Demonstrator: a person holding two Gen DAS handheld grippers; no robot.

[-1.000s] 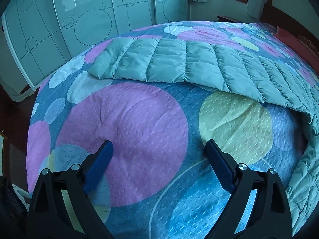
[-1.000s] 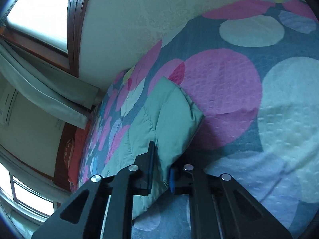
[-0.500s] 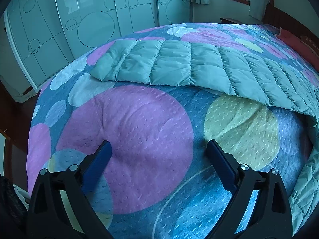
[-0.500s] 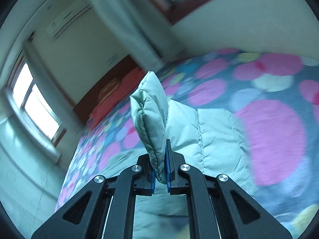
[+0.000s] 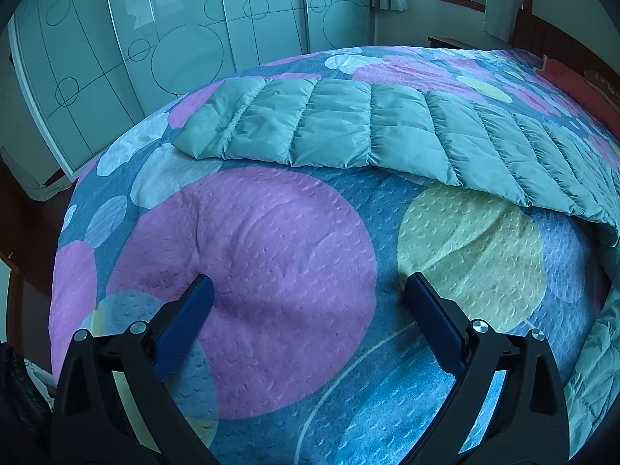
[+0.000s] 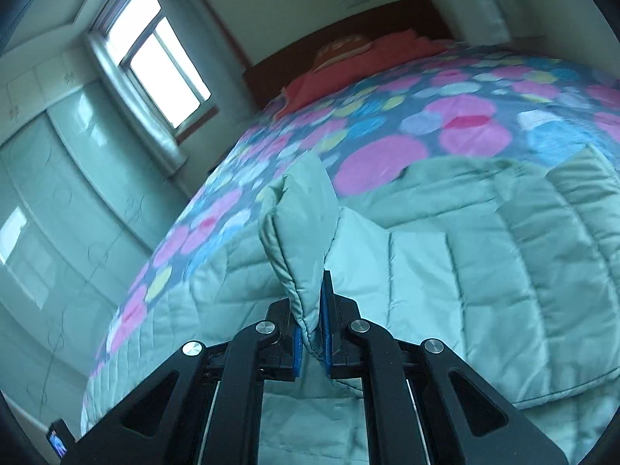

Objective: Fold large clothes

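A large pale-green quilted down garment (image 5: 348,131) lies spread across the bed, its near end on the left and its length running off to the right. My left gripper (image 5: 308,302) is open and empty, low over the bedspread, well short of the garment. My right gripper (image 6: 312,310) is shut on a corner of the garment (image 6: 302,232), which stands up folded between the blue pads (image 6: 326,325). The rest of the garment (image 6: 484,271) spreads below and to the right of it.
The bed has a bedspread with big pink, blue and yellow circles (image 5: 252,283). Glass wardrobe doors (image 5: 174,31) stand beyond the bed's left side. A red pillow (image 6: 348,62) and wooden headboard (image 6: 341,35) are at the far end, a window (image 6: 162,73) to the left.
My right gripper has lifted the pinched garment corner and swung round, from facing the wall to facing the headboard over the garment. The left gripper has drifted slightly; it stays open.
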